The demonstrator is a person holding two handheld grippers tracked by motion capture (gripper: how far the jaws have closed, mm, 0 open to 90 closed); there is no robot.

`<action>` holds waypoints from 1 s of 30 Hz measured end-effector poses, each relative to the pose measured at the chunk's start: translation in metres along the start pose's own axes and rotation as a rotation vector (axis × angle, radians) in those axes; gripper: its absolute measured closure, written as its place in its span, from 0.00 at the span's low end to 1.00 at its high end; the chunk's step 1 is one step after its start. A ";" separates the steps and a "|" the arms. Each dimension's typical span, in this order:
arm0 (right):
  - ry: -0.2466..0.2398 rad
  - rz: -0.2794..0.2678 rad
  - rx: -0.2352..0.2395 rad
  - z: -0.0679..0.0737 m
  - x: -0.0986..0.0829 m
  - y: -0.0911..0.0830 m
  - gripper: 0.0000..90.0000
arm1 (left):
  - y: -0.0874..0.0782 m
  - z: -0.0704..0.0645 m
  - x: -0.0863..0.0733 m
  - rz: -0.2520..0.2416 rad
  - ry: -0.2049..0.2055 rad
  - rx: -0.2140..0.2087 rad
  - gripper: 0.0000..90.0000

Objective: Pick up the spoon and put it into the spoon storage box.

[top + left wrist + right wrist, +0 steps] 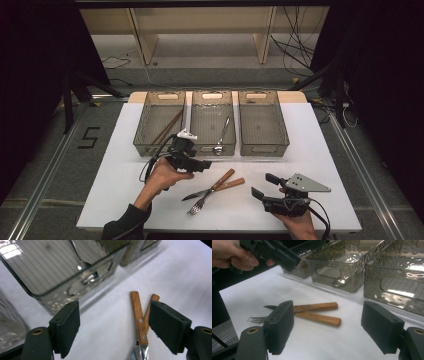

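Knife (209, 186) and fork (216, 192): crossed, bare table (125, 150) all round, bins (212, 122) behind
My tongs: left (204, 164), right (260, 186) both agape, empty
Writing: "5" (89, 137) on floor

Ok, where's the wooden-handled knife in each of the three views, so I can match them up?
High view: the knife lies low centre on the white table, crossed with the fork.
Left gripper view: lower right, handle pointing up, between the open jaws.
Right gripper view: left of centre, the upper handle, blade tip pointing left.
Shared landmark: the middle tray holding the spoon, just beyond the handles.
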State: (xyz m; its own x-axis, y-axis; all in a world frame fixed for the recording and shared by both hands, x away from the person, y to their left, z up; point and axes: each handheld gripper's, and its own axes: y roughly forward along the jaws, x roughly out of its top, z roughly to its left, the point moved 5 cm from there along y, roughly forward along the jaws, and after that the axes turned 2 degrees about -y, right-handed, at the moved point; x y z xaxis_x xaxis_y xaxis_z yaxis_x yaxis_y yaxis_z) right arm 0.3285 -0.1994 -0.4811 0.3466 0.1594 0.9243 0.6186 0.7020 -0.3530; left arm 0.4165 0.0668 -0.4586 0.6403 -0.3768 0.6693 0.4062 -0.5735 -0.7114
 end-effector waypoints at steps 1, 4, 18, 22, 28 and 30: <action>-0.002 0.002 -0.001 0.000 0.000 0.000 0.30 | 0.001 -0.002 -0.004 0.006 0.003 -0.002 0.28; -0.004 0.004 -0.001 0.000 0.000 0.000 0.30 | 0.002 -0.010 -0.012 0.016 0.023 -0.002 0.29; -0.009 0.003 -0.002 0.001 0.000 -0.001 0.30 | 0.006 -0.036 -0.031 0.068 0.087 0.028 0.28; -0.010 0.005 -0.003 0.001 0.000 0.000 0.30 | 0.008 -0.037 -0.036 0.086 0.084 0.030 0.29; -0.010 0.004 -0.004 0.001 0.000 0.000 0.30 | 0.011 -0.041 -0.041 0.104 0.086 0.034 0.31; -0.008 0.005 -0.002 0.000 0.000 0.000 0.30 | 0.011 -0.042 -0.044 0.106 0.084 0.034 0.31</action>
State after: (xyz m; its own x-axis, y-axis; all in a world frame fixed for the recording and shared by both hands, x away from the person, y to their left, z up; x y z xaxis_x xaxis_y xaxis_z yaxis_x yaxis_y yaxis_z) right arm 0.3283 -0.1992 -0.4811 0.3437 0.1686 0.9238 0.6183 0.6998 -0.3577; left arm 0.3655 0.0468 -0.4866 0.6248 -0.4945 0.6042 0.3614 -0.5028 -0.7852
